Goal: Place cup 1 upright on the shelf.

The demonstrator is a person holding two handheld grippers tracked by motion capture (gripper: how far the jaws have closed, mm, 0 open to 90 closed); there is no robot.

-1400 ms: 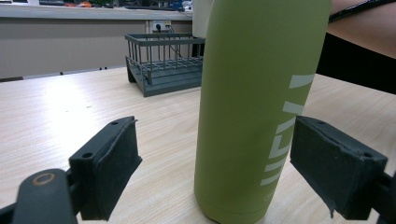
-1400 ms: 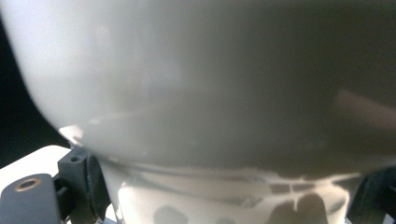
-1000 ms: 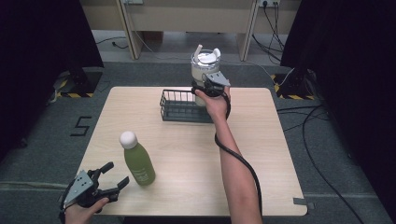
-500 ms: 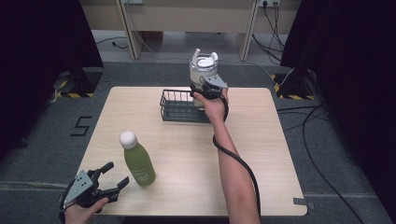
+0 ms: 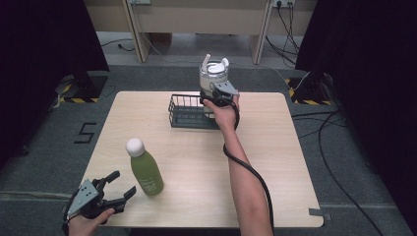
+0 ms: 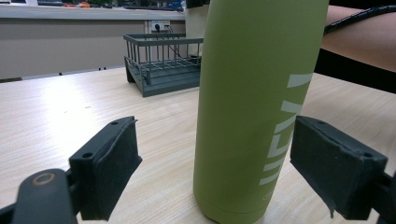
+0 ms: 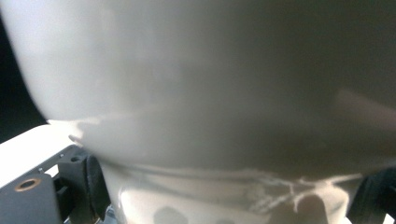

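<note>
Holding a white lidded cup (image 5: 214, 74) in my right gripper (image 5: 220, 93), I have it lifted above the far right end of the grey wire basket (image 5: 185, 112), which sits just below and beside the claw. In the right gripper view the cup's pale body (image 7: 196, 84) looms right in front of the camera, with a dark jaw pad at each lower corner pressed near its base, so I judge the claw is clenched on the cup. My reading: the pick is done, and what is left is either lowering it into the basket or carrying it clear; I cannot tell which from here.

Nearer to me, my left gripper (image 5: 101, 196) rests at the table's (image 5: 275, 147) near left corner, jaws spread wide and grasping nothing. The green bottle (image 5: 145, 169) with its white cap stands upright just ahead of that claw; in the left gripper view the bottle (image 6: 252, 107) stands between the two pads without touching either. That bottle looks untouched, so I take it as the next item.
</note>
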